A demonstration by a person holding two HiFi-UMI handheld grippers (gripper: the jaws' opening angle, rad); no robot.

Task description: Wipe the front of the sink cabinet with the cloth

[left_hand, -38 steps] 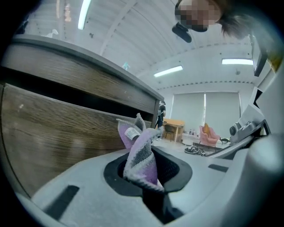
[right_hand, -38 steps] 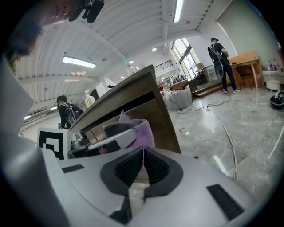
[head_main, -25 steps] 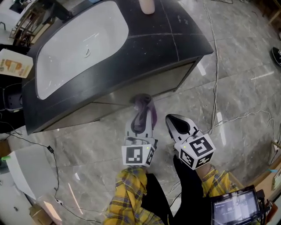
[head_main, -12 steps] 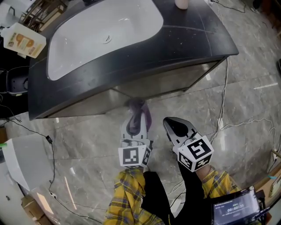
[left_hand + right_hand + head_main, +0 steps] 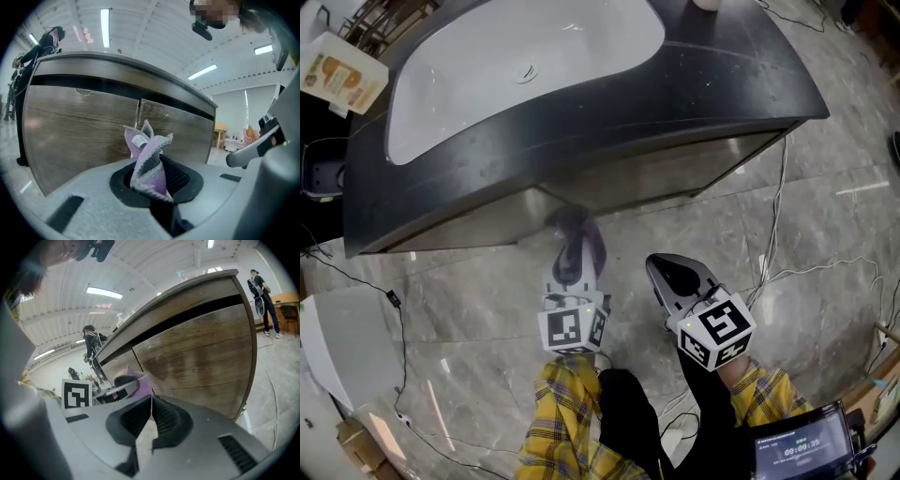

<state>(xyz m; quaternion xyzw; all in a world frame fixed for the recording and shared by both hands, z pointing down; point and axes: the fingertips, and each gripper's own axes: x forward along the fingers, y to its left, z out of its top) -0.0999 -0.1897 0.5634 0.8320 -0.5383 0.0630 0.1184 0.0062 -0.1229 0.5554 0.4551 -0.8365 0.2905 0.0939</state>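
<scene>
Broad open marble floor (image 5: 487, 309) in front of the sink cabinet (image 5: 656, 178), crossed by a thin cable (image 5: 773, 225) at the right. Dark countertop (image 5: 731, 84) overhanging the wood front with a curved edge. Left gripper (image 5: 572, 267) clamped on the purple cloth (image 5: 570, 234), cloth tip up at the cabinet front near the door seam (image 5: 139, 112); contact unclear. Right gripper (image 5: 677, 274) closed on nothing, just beside, clear of the cabinet.
</scene>
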